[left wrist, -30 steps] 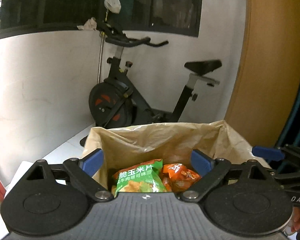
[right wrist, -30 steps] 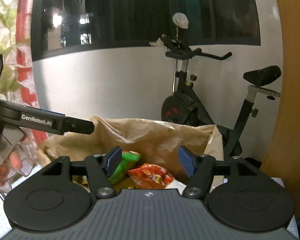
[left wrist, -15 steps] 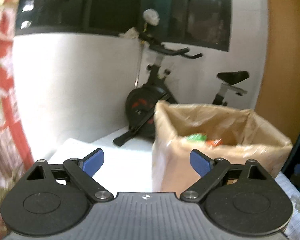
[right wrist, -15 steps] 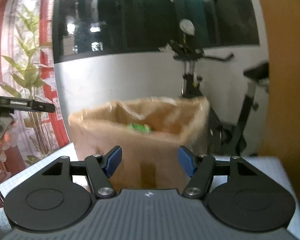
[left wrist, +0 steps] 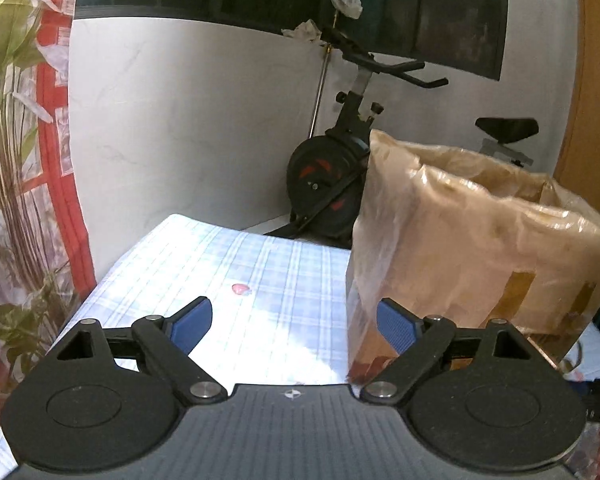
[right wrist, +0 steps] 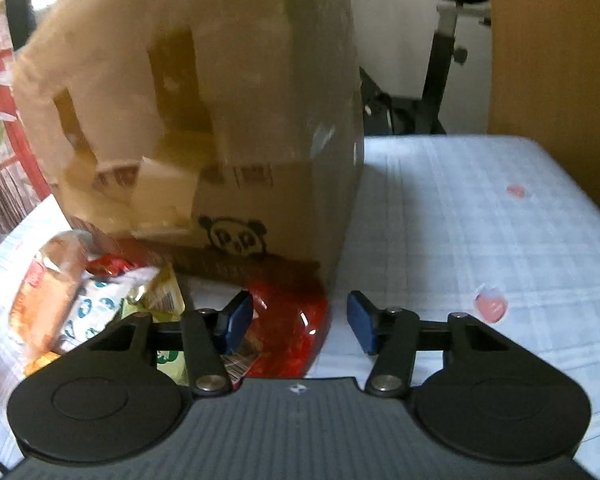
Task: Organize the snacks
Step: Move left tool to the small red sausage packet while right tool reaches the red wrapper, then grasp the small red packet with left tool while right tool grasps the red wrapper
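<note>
Left gripper [left wrist: 294, 322] fingers wide apart, nothing between them, over the checked surface [left wrist: 220, 264]. Cardboard box [left wrist: 472, 240], lined with a plastic bag, stands just right of its right finger. Exercise bike [left wrist: 332, 188] behind the box.

Right gripper [right wrist: 296, 322] jaws have just been closing; fingers apart, not pressing anything. Red snack packet [right wrist: 292, 320] lies between and under them, nearer the left finger. Box wall directly ahead blocks the way. More snack packs [right wrist: 80, 300] piled left of the fingers.
</note>
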A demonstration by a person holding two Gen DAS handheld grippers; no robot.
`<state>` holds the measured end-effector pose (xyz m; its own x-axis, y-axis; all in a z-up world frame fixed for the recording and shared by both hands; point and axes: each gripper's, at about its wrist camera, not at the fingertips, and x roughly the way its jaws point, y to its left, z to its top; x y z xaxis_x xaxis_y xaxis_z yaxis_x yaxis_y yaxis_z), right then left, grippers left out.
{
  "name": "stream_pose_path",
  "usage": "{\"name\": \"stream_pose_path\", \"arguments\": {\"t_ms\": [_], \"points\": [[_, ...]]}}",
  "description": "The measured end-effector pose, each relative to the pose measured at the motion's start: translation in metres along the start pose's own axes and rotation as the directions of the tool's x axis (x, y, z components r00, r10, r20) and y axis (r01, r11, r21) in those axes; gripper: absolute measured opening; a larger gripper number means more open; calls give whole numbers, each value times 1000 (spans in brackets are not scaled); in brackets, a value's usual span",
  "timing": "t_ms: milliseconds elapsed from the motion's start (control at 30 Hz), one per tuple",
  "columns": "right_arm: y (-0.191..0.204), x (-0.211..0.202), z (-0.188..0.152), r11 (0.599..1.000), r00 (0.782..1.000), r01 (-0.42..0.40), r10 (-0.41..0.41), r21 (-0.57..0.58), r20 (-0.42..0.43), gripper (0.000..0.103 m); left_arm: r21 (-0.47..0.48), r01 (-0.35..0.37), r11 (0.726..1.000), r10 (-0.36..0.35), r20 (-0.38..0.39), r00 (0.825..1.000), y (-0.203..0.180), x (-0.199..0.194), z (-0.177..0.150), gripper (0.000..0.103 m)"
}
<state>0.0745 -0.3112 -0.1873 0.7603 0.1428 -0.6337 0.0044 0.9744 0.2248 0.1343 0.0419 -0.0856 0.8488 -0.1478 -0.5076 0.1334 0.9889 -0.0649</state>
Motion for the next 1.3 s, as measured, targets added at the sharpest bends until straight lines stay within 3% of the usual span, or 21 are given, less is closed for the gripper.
{"name": "stream_pose_path", "arguments": {"t_ms": [167,433,667,867,1100,1300], "points": [[5,11,-2,999,999,37,-37,4,-16,56,4,-9,1000,9,-31,999,5,7,-12,89],[22,11,-13,993,997,76,-75,-88,16,56,0,-10,1000,10,-82,997,12,15,-31,88],[21,1,-19,995,996,72,-68,-64,57,46,-9,-6,1000,4,-130,992,16,21,-44,83],[15,-15,-25,999,991,28,-24,-29,130,44,3,-7,1000,8,-176,984,20,30,-51,81],[11,-18,-25,1000,989,4,-4,-1,146,43,58,18,998,-4,-227,974,12,48,-59,76],[10,-15,-25,1000,991,-5,4,3,134,43,167,70,983,-22,-272,962,-7,76,-66,74]]}}
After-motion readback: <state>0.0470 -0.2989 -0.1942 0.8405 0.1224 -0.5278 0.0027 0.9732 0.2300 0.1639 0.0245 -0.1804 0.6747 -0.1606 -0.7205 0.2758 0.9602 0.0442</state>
